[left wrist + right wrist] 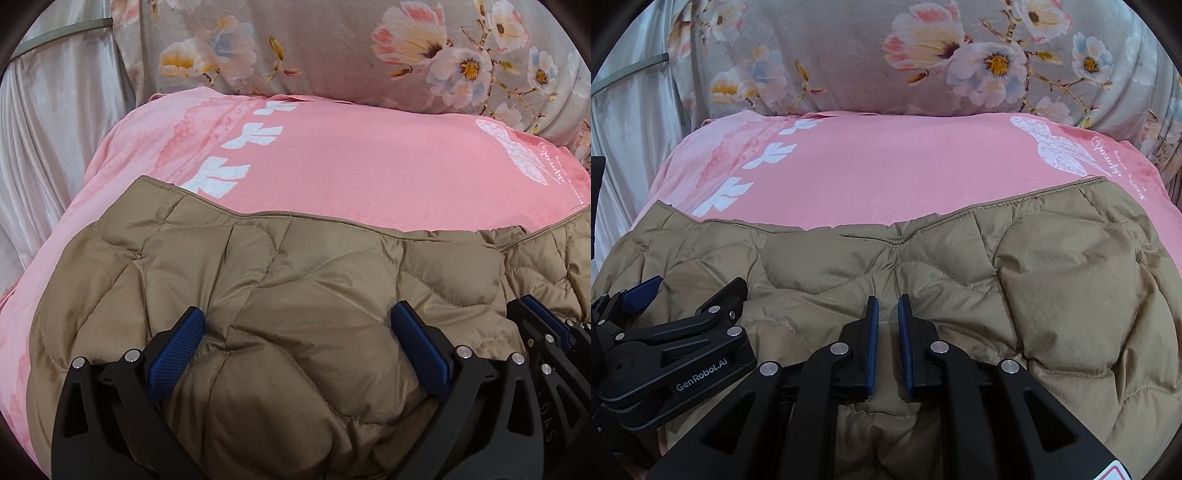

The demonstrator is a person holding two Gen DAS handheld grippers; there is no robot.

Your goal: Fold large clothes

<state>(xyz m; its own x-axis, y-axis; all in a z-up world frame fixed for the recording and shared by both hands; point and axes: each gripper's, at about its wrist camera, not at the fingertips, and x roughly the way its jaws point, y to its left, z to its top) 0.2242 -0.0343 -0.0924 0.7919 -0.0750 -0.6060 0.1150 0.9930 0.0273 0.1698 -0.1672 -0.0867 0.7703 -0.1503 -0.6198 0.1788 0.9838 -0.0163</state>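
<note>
A tan quilted puffer jacket (314,295) lies folded on a pink blanket (351,158); in the right wrist view the jacket (1052,277) fills the lower half. My left gripper (299,332) is open wide, its blue pads (177,347) resting over the jacket's near part. It also shows at the left of the right wrist view (683,291). My right gripper (886,325) has its jaws nearly together with a narrow gap, a fold of jacket between them near the pad bases. It shows at the right edge of the left wrist view (546,325).
A floral grey pillow (369,48) lies behind the pink blanket (886,162). A pale satin sheet (55,129) hangs at the left. The two grippers sit close side by side.
</note>
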